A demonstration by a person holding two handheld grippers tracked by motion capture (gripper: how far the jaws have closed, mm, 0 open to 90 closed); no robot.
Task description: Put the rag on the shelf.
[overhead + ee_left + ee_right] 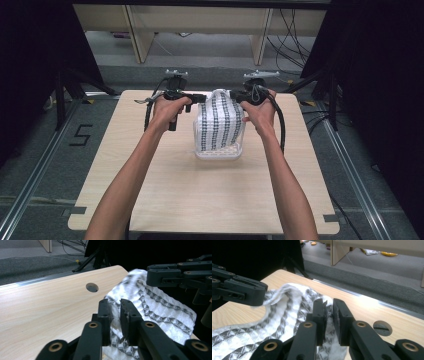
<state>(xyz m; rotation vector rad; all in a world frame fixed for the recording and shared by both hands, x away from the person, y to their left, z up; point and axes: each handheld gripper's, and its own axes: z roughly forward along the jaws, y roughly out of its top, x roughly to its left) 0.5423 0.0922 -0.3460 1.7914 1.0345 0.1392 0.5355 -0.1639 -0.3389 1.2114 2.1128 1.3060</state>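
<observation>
So the cloth (220,122) sits right between the two grippers, toward the far middle of the wooden table (165,200), draped over a clear plastic basket (218,153) with its top edge lifted up at hand height. The left gripper (196,98) comes at it from the left side and the right gripper (235,94) from the right, both level with the upper corners of the fabric. In the left gripper view the left gripper (115,305) has its jaws just slightly apart with a fold of the cloth (150,307) sitting in the narrow gap; the pads look loose on it rather than clamped, though it's close. Same story in the right gripper view: the right gripper (328,304) has a thin slot between its jaws and a strip of the cloth (287,307) runs down through it. The fabric itself is white with dark grey stripes, a bumpy waffle-like weave, soft and a bit crumpled. From above, its long axis runs from the near edge of the basket toward the far side of the table, stripes going the same way, and the raised end points away from the person.
</observation>
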